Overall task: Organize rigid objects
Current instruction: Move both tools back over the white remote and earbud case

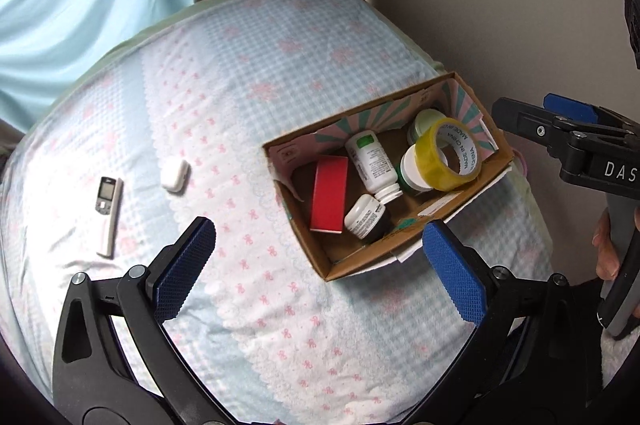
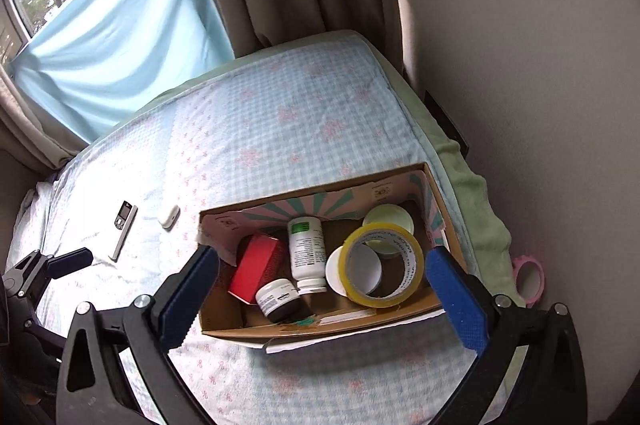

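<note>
The bed (image 1: 248, 73), under a blue-and-pink checked cover, carries everything. The cardboard box (image 2: 320, 325) sits near its right edge by the wall and already holds a red box (image 2: 256, 265), a white bottle (image 2: 306, 249) lying on its side, a yellow tape roll (image 2: 418, 273), two white-lidded tubs and a small dark jar (image 2: 278, 299). Well apart to the left, loose on the cover, lie a remote control (image 1: 107, 213) and a small white case (image 1: 175, 175).

Both grippers are empty with fingers spread wide: the left gripper (image 1: 316, 269) hovers over the bed between box and remote, the right gripper (image 2: 322, 301) above the box's near wall.

In my judgement the soft bedding may give under a press, letting the slim remote slip from the fingers; the box could also tip off the edge if knocked.

Readable writing: "MADE IN CHINA" inside the tape roll, and "DAS" on the right gripper's body; the bottle labels are too small to read
</note>
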`<state>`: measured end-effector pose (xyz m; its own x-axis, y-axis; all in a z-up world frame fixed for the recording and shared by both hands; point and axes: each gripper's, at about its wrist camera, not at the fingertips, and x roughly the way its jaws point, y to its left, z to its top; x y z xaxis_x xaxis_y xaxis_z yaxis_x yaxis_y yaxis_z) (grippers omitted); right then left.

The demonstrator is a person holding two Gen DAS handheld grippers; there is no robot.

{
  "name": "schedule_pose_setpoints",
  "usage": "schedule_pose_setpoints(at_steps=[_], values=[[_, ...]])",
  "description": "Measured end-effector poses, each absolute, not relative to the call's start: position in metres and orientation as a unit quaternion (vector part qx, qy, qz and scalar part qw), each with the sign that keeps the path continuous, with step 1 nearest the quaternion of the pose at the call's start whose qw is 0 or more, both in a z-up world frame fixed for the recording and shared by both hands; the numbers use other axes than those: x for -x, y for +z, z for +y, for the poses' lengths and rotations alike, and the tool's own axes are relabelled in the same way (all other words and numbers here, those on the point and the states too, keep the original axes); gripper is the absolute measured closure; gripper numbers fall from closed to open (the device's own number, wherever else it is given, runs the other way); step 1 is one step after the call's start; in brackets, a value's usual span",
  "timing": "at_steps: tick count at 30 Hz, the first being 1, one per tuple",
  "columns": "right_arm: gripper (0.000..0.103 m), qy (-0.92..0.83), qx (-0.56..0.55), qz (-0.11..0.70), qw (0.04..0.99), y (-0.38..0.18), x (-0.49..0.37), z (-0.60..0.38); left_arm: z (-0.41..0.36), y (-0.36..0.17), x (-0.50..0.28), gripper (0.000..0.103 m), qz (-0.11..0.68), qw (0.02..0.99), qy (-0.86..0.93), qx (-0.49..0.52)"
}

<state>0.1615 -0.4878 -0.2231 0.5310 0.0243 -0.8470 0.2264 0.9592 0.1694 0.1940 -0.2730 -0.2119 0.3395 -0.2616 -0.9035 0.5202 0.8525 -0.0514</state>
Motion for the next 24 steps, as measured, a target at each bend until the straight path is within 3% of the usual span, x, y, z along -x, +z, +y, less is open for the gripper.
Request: schedule_pose_setpoints(at_steps=[12, 24], values=[[0.000, -0.002, -0.069, 0.473, 0.878, -0.155, -0.194, -0.349, -0.118, -0.144, -0.201, 0.000, 0.473, 0.861, -0.175, -0.072], [0.000, 0.001, -0.116, 0.490, 0.864, -0.148, -0.231, -0.193, 0.045, -0.127, -0.245, 0.000, 0.463, 0.865, -0.176, -0.081]])
